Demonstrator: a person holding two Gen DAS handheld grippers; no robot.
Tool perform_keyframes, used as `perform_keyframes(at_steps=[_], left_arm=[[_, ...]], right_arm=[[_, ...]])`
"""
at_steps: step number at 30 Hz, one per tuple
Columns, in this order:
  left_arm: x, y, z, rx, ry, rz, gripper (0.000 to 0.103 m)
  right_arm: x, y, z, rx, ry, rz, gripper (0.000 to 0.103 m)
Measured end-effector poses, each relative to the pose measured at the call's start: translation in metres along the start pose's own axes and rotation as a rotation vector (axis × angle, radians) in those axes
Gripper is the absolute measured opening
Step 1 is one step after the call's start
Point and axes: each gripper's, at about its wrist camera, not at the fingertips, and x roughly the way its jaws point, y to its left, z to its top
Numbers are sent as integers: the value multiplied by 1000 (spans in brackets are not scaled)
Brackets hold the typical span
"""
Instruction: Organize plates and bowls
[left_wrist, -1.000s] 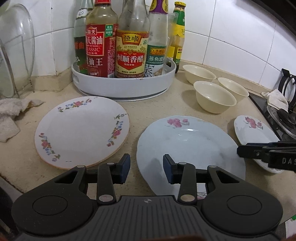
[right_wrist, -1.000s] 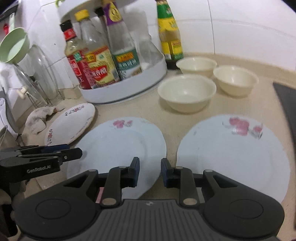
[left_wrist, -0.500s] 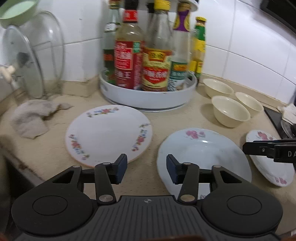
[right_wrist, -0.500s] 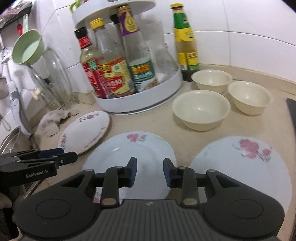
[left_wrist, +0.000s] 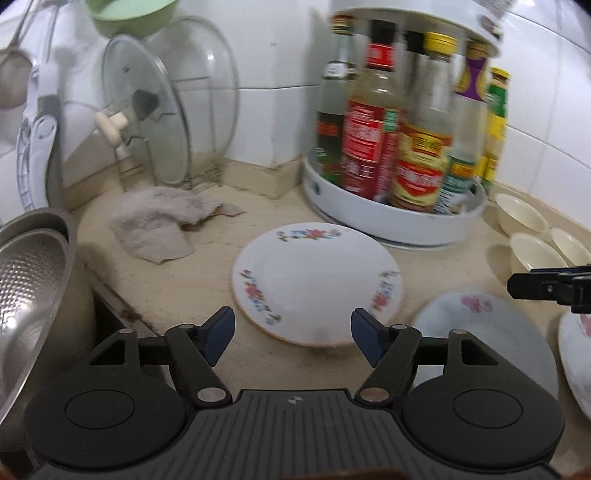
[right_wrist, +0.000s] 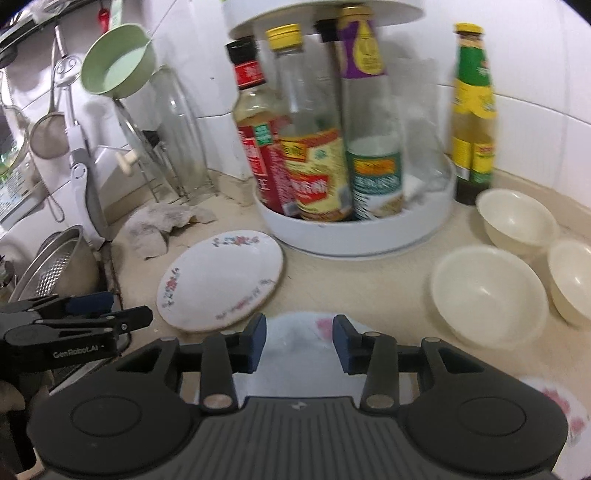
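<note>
A white floral plate with an orange rim (left_wrist: 317, 282) lies flat on the beige counter, just ahead of my left gripper (left_wrist: 293, 336), which is open and empty. It also shows in the right wrist view (right_wrist: 221, 278). A pale blue plate with pink flowers (left_wrist: 480, 332) lies to its right, under my open, empty right gripper (right_wrist: 297, 343). A second blue plate (right_wrist: 565, 410) sits at the far right. Three cream bowls (right_wrist: 487, 295) stand behind them.
A white turntable tray (left_wrist: 395, 225) full of sauce bottles stands at the back. A grey rag (left_wrist: 159, 225), a glass lid in a wire rack (left_wrist: 159, 110) and a metal colander in the sink (left_wrist: 29, 273) are on the left.
Both grippers have swung left and pulled back, and both jaws have opened wider. The floral plate now sits in front of my left gripper instead of the blue one.
</note>
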Motion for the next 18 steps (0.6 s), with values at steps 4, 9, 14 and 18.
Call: perform_keyframes(at_steps=[4, 9, 14, 18], left_arm=[[18, 21, 9, -68, 30, -8, 77], [34, 29, 17, -63, 42, -21, 77], [47, 35, 26, -62, 36, -42, 77], [59, 39, 28, -55, 57, -49, 74]], right_arm=[[25, 8, 16, 15, 40, 19, 40], [57, 16, 33, 27, 66, 18, 40], [87, 15, 46, 56, 102, 14, 40], [104, 22, 51, 35, 115, 22, 40]])
